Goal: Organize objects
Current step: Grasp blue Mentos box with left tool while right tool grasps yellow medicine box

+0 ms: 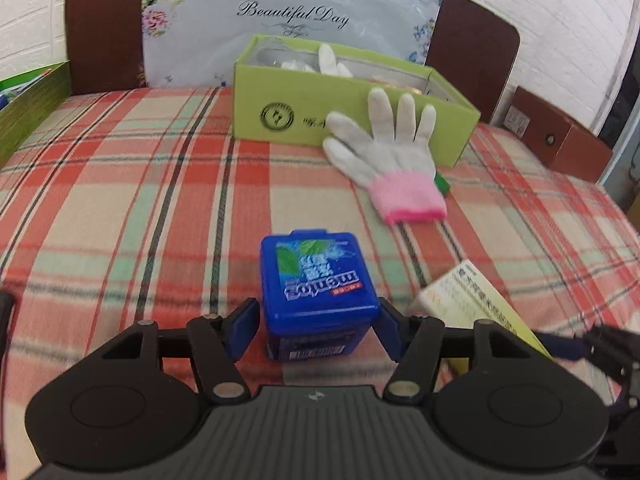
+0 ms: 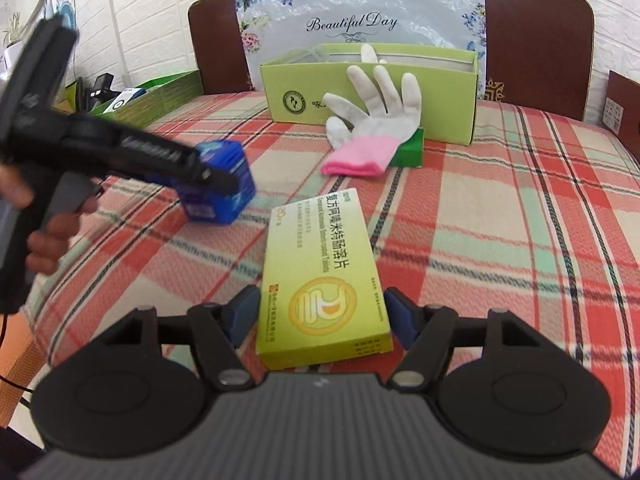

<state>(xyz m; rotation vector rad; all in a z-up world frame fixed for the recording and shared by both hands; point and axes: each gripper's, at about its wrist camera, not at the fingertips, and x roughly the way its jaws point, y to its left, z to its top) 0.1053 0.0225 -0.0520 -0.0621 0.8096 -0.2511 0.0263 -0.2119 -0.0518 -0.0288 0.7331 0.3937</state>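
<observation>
Blue Mentos box (image 1: 318, 294) is sitting between my left gripper (image 1: 319, 330) pads, jaws apart, flanking it, contact unclear. Right gripper (image 2: 320, 320) is straddling the yellow-green medicine box (image 2: 320, 280) lying flat on the plaid bedspread (image 2: 500, 220), jaws apart, not clamping. At 12 o'clock, a white glove with pink cuff (image 1: 390, 152) is leaning against the open green carton (image 1: 288, 116); another glove (image 1: 330, 60) is poking out inside it.

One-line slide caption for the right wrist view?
Right gripper straddles the yellow box; left gripper at the blue tin.
</observation>
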